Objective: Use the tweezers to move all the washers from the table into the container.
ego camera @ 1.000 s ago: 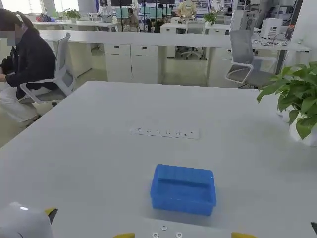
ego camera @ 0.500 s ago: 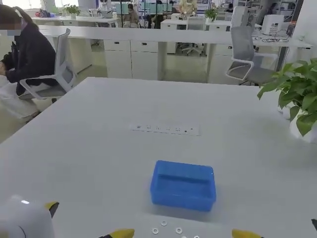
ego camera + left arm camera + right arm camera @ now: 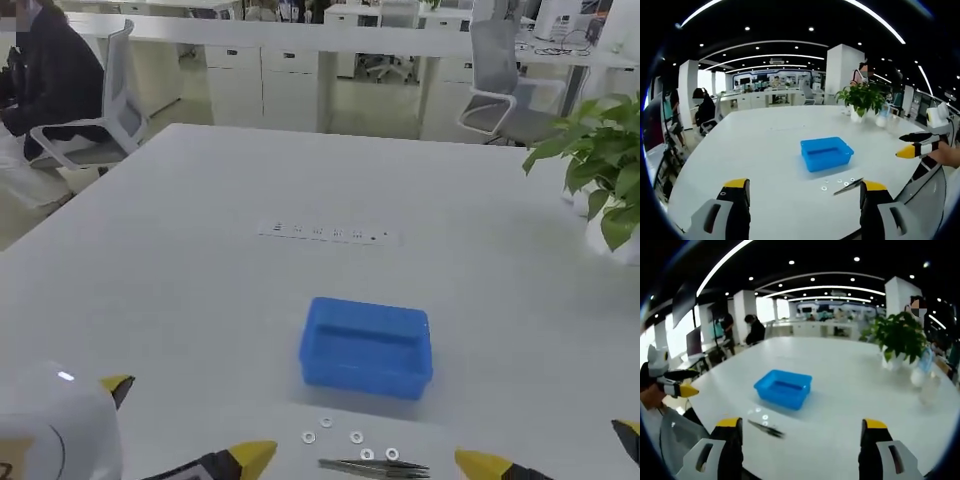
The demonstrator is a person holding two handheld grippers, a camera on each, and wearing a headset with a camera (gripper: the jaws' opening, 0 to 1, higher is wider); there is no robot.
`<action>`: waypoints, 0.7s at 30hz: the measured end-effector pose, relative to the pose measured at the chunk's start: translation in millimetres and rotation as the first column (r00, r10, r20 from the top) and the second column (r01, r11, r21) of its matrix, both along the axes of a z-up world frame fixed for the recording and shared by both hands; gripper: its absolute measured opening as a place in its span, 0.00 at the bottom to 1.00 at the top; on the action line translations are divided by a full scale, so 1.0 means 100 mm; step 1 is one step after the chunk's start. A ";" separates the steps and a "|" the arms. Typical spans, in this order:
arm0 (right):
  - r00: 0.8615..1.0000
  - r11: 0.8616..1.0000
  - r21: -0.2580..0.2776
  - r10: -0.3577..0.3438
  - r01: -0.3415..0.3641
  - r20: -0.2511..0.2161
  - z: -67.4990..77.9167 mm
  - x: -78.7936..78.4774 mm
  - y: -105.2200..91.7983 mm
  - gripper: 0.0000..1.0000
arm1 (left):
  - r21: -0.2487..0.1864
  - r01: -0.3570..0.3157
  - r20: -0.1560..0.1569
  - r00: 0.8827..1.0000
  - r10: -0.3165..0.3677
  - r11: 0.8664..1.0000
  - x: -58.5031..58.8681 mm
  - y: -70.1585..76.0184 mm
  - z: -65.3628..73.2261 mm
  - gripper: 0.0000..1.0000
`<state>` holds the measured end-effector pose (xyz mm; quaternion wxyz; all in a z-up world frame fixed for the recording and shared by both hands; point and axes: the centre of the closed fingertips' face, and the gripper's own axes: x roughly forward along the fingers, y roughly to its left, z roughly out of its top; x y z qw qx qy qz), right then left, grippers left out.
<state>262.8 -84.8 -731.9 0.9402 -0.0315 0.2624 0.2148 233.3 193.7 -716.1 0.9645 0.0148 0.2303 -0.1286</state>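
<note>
Washers lie in a little bunch on the white tabletop, just in front of the blue container. I count about five. None look to be inside the container yet. The tweezers lie flat just beside the washers, on the side near the person.

The left tongs are wide open and hold nothing. The right tongs are wide open too, and hold nothing. Both hang over the near edge of the tabletop, one on each side of the tweezers.

Here is what I think could go wrong. The tweezers are thin and lie flat, so the fat yellow tips may slide off them or push them away. A push like that could knock the washers and scatter them. The washers are tiny and flat, so they may be hard to pinch and could pop out on the way. They sit close to the near edge, so one could roll off. The container looks light, so a bump might shove it.
</note>
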 end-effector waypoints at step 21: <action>0.996 0.996 -0.044 0.079 -0.081 -0.044 -0.25 0.12 0.19 0.88 | 0.118 0.389 -0.168 0.914 -0.368 0.913 0.23 -0.65 -0.48 0.54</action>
